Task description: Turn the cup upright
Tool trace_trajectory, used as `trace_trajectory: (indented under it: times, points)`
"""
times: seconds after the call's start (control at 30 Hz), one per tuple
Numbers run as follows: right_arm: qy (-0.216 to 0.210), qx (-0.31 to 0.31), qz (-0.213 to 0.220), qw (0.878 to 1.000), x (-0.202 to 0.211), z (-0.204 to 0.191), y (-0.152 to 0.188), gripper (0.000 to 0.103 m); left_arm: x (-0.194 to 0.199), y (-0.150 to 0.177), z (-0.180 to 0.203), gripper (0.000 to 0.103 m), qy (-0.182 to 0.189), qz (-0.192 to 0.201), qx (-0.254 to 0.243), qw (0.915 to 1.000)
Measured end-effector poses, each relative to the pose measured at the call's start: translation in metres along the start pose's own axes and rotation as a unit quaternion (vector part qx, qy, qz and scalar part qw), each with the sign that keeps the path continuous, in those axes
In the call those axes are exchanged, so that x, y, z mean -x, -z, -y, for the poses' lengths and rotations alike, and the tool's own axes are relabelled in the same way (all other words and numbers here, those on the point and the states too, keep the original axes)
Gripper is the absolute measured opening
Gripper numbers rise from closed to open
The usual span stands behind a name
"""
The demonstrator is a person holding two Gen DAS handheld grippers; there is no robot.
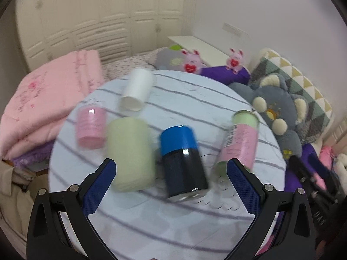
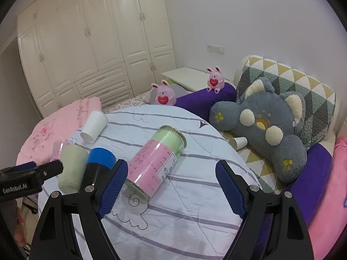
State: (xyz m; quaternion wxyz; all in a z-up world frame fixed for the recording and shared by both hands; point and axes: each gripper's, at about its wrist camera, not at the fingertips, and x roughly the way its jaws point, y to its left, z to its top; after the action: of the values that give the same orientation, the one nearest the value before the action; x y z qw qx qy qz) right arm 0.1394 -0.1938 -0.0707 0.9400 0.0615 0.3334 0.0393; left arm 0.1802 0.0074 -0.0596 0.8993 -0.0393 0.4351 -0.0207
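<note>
Several cups lie on their sides on a round table with a striped cloth: a white paper cup at the back, a small pink one, a pale green one, a dark cup with a blue band and a clear jar with pink and green filling. My left gripper is open, just in front of the green and blue cups. My right gripper is open, with the jar close before its left finger.
A folded pink quilt lies left of the table. A grey plush toy, a purple bolster, two pink bunny toys and a patterned pillow lie behind and right. Another paper cup lies by the plush.
</note>
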Motion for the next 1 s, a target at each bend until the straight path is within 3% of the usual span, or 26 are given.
trace_trajectory:
  times: [0.13,0.43,0.73,0.77,0.9,1.0]
  points:
    - [-0.001,-0.003,-0.01,1.0,-0.01,0.009,0.001,0.084,-0.026,-0.017,0.03,0.103,0.03,-0.042,-0.034,0.9981]
    - [-0.017,-0.005,-0.042,0.999,-0.036,0.031,0.009,0.084,-0.08,-0.035,0.1,0.103,0.046,-0.107,-0.115,0.9866]
    - [-0.04,-0.009,-0.075,0.996,-0.065,0.044,0.016,0.084,-0.136,-0.032,0.108,0.102,0.049,-0.188,-0.099,0.9761]
    - [-0.042,-0.009,-0.077,0.996,-0.066,0.044,0.017,0.084,-0.138,-0.03,0.106,0.101,0.052,-0.192,-0.092,0.9758]
    - [-0.054,-0.01,-0.082,0.995,-0.07,0.046,0.019,0.084,-0.145,-0.025,0.107,0.078,0.066,-0.203,-0.087,0.9732]
    - [-0.057,-0.009,-0.086,0.995,-0.072,0.047,0.02,0.084,-0.144,-0.024,0.112,0.078,0.057,-0.197,-0.096,0.9739]
